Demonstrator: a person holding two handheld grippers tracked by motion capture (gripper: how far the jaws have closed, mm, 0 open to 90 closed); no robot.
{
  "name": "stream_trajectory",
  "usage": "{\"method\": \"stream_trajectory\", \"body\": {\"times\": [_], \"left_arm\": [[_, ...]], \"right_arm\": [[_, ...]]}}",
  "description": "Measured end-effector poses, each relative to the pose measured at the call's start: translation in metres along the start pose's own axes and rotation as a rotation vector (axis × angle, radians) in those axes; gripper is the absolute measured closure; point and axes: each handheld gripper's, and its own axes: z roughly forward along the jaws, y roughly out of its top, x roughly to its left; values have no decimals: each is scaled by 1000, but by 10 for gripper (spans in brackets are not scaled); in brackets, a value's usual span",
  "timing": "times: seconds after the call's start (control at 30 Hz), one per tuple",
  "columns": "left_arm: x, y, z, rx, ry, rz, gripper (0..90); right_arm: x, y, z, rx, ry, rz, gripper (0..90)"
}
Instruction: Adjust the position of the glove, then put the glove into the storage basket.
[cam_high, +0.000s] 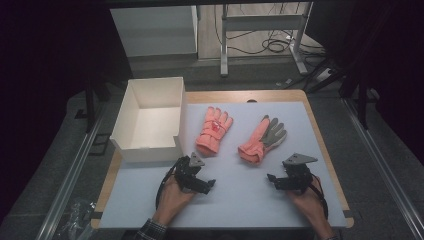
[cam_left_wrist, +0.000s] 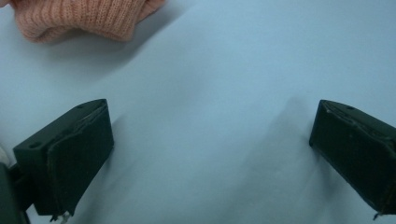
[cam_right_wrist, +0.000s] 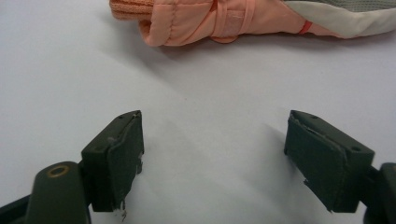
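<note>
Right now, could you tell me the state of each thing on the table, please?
White box: open at the top, nothing inside, standing at the table's left edge.
Left glove: lying flat, back side up, untouched.
Right glove: lying flat, grey palm up, untouched.
Left tongs: open, holding nothing, near the left glove's cuff.
Right tongs: open, holding nothing, near the right glove's cuff.

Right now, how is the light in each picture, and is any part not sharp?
High view: bright table mat, dark surroundings, slightly soft. Left gripper view: bluish tint, knit cuff of the left glove a little blurred. Right gripper view: even whitish light, soft shadow under the right glove.
</note>
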Motion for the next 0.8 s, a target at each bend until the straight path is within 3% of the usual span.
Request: {"method": "stream_trajectory", "body": {"times": [0.8], "left_arm": [[0,-1,0,-6,3,13,0]], "right_arm": [[2,1,0,7,2,8,170]]}}
